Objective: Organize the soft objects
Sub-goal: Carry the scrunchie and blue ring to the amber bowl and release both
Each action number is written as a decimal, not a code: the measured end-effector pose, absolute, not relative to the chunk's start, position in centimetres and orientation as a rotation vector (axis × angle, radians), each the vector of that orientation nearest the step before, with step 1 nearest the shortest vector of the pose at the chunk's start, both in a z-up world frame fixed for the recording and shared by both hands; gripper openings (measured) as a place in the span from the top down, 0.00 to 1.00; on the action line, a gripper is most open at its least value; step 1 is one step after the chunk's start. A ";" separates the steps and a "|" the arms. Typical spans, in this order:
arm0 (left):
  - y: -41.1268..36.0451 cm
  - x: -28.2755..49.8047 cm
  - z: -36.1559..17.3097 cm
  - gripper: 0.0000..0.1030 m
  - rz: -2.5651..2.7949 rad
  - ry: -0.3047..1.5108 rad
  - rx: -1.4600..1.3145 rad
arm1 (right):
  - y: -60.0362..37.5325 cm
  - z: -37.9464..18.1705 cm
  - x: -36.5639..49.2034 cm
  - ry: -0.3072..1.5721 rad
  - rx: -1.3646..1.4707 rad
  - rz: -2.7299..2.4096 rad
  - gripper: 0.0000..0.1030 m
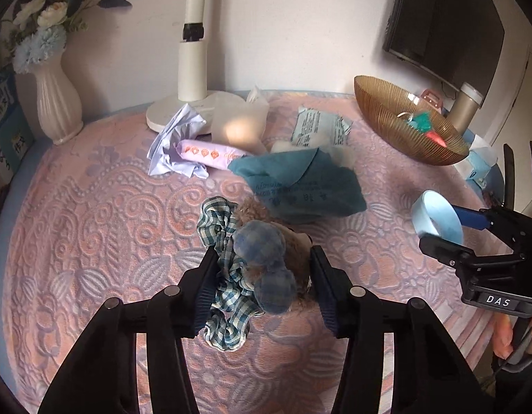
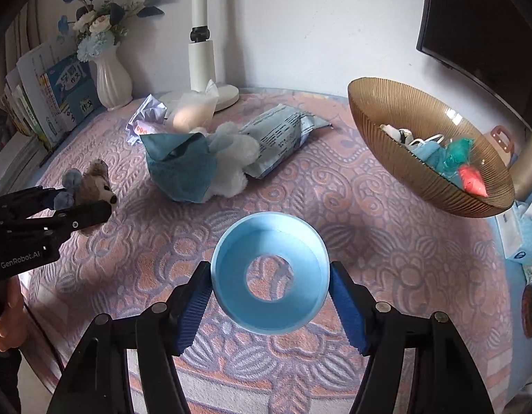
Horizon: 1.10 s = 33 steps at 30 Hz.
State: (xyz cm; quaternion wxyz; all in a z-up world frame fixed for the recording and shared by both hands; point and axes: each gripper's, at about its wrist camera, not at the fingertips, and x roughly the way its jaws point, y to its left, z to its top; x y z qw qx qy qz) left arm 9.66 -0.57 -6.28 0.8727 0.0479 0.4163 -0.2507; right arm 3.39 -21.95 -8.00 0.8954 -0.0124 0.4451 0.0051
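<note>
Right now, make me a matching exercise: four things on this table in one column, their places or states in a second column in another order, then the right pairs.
Things:
1. bear
2. blue ring
3. gold bowl
4. vase

Places or states:
A. holds flowers, by the books
B. held in the left jaws
C. holds small items, at the right
D. held in the right jaws

Pairs: 1-B, 2-D, 3-C, 4-A
</note>
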 end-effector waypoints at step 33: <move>-22.2 14.2 7.2 0.53 -0.788 0.692 0.142 | -42.6 8.6 1.4 0.595 0.232 -0.094 0.36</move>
